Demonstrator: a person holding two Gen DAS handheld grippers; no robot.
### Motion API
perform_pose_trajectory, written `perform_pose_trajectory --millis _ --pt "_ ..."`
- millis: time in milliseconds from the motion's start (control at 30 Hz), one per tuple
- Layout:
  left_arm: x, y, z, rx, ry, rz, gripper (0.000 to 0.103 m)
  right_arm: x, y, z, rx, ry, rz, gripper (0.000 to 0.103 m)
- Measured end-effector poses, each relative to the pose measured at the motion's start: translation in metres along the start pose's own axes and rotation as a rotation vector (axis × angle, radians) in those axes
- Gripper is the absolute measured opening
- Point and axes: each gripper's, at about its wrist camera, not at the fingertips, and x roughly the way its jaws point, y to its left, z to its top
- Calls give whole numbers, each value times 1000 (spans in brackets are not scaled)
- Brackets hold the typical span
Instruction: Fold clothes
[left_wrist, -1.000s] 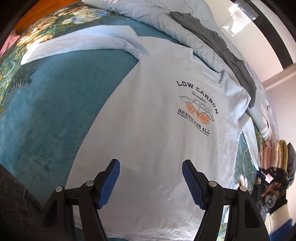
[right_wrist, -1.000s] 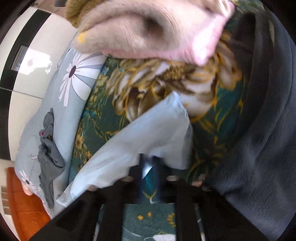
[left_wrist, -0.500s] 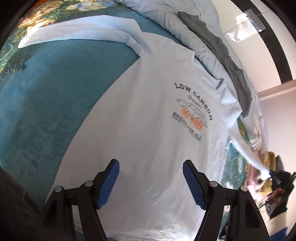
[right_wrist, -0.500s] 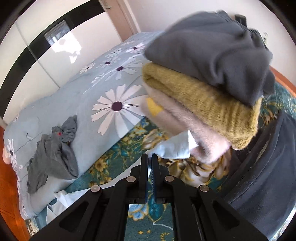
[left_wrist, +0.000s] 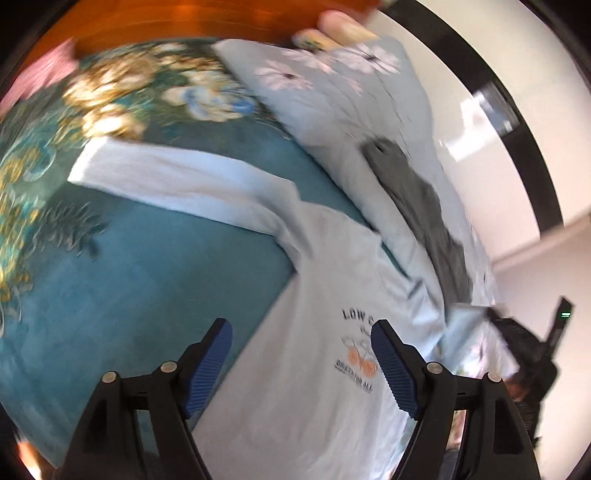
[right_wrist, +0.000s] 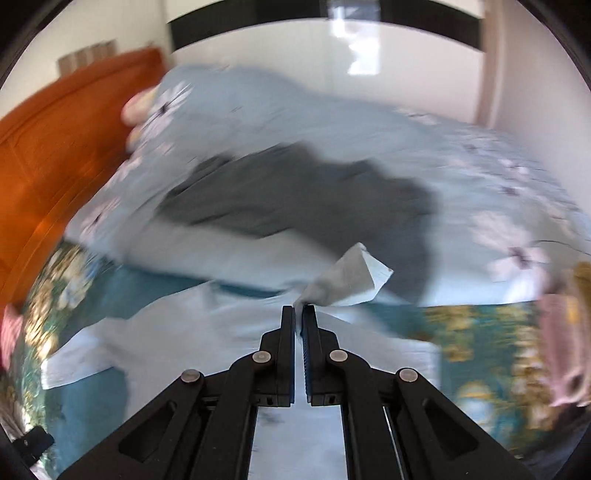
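- Right claw (right_wrist: 298, 308) pinches the pale-blue T-shirt's sleeve (right_wrist: 347, 278), lifted above the bed (right_wrist: 480, 325).
- Left claw (left_wrist: 301, 363), jaws opening and empty, hovers above the T-shirt (left_wrist: 314, 369).

T-shirt (left_wrist: 295, 387) on bedspread (left_wrist: 129, 295), duvet (left_wrist: 332, 110) behind it

Daylit bedroom, heavily smeared by motion in both fisheye views.

Bright patches of glare are thrown on the glossy wall (right_wrist: 364, 55) behind the bed. The flowered quilt (right_wrist: 332, 122) and gray garment (right_wrist: 295, 199) are streaked in the right view; only the black tool arms are rendered sharp. Edges are bent and ringed by dark vignette.
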Motion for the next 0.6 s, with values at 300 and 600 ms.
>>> perform_pose_trajectory --millis 300,600 --pt "22 51 -1 -236 56 -143 82 94 138 -28 -181 159 38 3" --pt "42 53 0 -276 121 -221 85 117 157 -62 -306 287 132 15"
